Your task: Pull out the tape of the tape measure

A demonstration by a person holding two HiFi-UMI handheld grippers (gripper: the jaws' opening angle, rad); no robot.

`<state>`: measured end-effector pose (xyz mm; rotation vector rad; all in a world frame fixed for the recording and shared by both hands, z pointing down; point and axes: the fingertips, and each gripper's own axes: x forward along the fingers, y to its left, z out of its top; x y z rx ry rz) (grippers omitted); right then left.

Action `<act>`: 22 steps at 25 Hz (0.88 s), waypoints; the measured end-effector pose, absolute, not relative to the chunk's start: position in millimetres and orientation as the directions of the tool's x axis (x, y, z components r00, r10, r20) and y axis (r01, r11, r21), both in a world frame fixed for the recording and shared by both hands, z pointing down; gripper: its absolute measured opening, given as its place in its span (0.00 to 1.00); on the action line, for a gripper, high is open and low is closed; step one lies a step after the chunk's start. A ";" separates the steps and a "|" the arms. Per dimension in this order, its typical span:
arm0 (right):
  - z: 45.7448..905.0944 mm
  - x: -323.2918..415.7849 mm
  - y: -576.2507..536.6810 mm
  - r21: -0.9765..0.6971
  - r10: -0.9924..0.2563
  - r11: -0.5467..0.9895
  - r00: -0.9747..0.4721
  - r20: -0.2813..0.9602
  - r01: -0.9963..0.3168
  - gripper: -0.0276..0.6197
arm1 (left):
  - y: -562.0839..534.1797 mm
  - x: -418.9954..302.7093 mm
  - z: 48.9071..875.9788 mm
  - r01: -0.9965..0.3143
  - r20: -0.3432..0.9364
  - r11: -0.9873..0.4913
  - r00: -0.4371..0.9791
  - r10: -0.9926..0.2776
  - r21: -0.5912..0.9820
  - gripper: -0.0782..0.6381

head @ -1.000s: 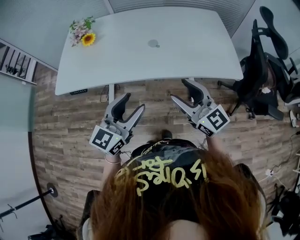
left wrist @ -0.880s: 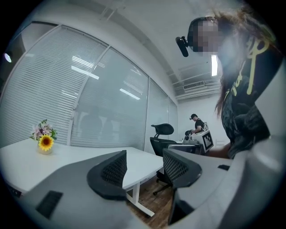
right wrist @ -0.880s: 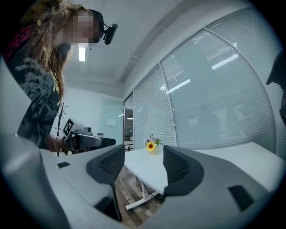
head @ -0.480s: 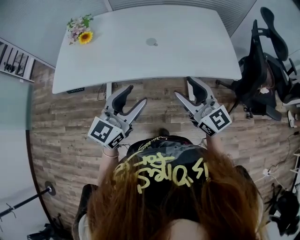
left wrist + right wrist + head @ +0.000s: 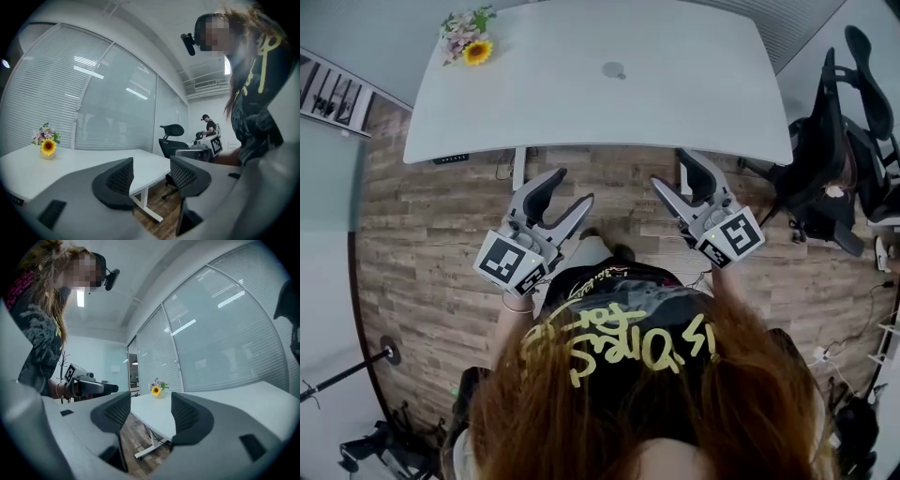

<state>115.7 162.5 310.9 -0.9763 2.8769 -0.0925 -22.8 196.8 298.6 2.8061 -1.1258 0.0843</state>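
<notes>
Since a second ago the counter (image 5: 694, 94) rides slightly higher in frame; we see both grippers roughly where they were, mid-frame over the wood floor (image 5: 422, 244), by the counter's front edge. On the left gripper (image 5: 570, 189) fingers wide, nothing between; right gripper (image 5: 667, 167) same. Small grey tape measure (image 5: 613, 69) lies top centre on the counter, well apart from both.
</notes>
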 end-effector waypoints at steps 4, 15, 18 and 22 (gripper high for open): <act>310.7 97.2 151.1 -0.078 -0.587 0.809 -0.806 -0.078 -0.582 0.43 | 187.9 -47.4 303.4 -0.722 0.105 -0.684 0.692 -0.714 0.104 0.44; 311.4 92.0 88.3 -0.094 -0.642 0.766 -0.766 -0.044 -0.636 0.43 | 100.2 -40.2 301.7 -0.633 0.062 -0.768 0.774 -0.630 0.103 0.43; 305.7 88.4 61.3 -0.085 -0.657 0.753 -0.752 -0.053 -0.652 0.43 | 69.4 -40.1 299.1 -0.609 0.061 -0.786 0.793 -0.607 0.101 0.43; 306.1 73.6 25.9 -0.065 -0.648 0.762 -0.761 -0.046 -0.645 0.43 | 30.9 -48.1 301.1 -0.607 0.071 -0.789 0.795 -0.603 0.096 0.43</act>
